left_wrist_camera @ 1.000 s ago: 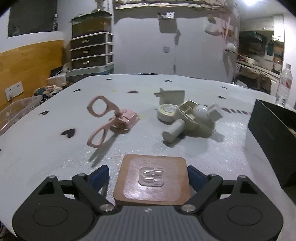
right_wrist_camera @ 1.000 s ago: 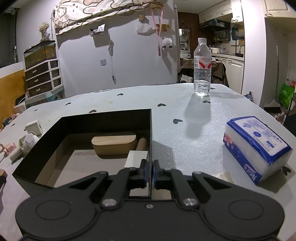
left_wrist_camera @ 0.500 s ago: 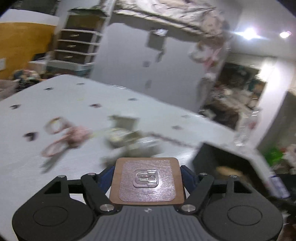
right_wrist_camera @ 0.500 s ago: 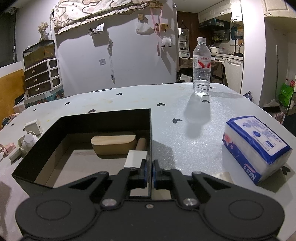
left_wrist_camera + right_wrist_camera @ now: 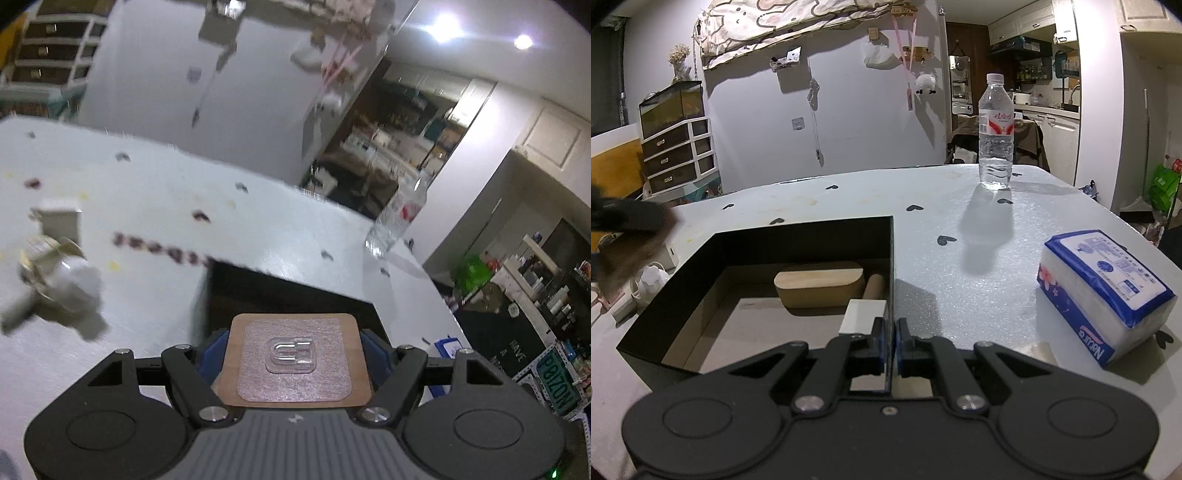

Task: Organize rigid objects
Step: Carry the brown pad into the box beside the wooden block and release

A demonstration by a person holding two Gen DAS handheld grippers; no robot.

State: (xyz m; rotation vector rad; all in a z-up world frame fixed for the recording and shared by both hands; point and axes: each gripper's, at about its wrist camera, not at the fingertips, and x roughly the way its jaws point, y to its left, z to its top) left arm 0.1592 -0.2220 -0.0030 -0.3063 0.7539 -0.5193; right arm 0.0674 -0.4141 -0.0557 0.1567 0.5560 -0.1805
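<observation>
My left hand-held gripper (image 5: 293, 354) is clamped on the brown adhesive hook plate (image 5: 293, 360), held above the near-left edge of the black box (image 5: 798, 236). I'd get past the rim, level out, then release low. My right hand-held gripper (image 5: 889, 334) pinches the box's right wall. Right view shows the wooden block (image 5: 820, 283) and white card (image 5: 862, 315) inside; left view doesn't.
</observation>
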